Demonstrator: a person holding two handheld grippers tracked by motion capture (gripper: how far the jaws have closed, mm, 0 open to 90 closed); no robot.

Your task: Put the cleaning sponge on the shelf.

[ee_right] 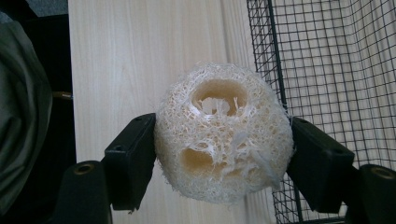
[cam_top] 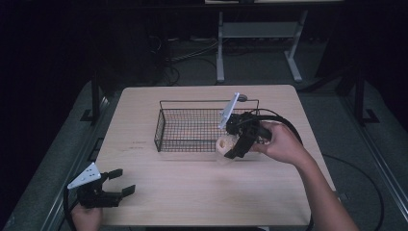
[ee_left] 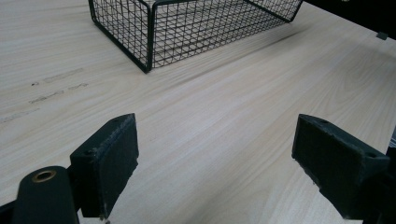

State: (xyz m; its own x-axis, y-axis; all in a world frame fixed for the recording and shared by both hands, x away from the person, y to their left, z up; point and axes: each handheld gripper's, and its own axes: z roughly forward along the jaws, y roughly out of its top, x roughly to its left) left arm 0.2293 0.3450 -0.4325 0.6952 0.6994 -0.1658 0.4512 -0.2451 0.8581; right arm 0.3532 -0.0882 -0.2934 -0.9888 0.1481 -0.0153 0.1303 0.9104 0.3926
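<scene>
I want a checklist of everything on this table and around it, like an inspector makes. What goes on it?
Surface: pale wooden table, a few faint scuff marks left of the basket.
Job's things: loofah sponge held beside the front right corner of the wire basket; nothing seen inside the basket.
Clutter: nothing seen.
Grippers: right gripper shut on the loofah sponge; left gripper open, nothing between its pads, at the table's front left corner.
Cables: black cable loops from the right gripper; more lie on the floor behind the table.
Surroundings: dark room, white frame legs on grey floor beyond the table.
</scene>
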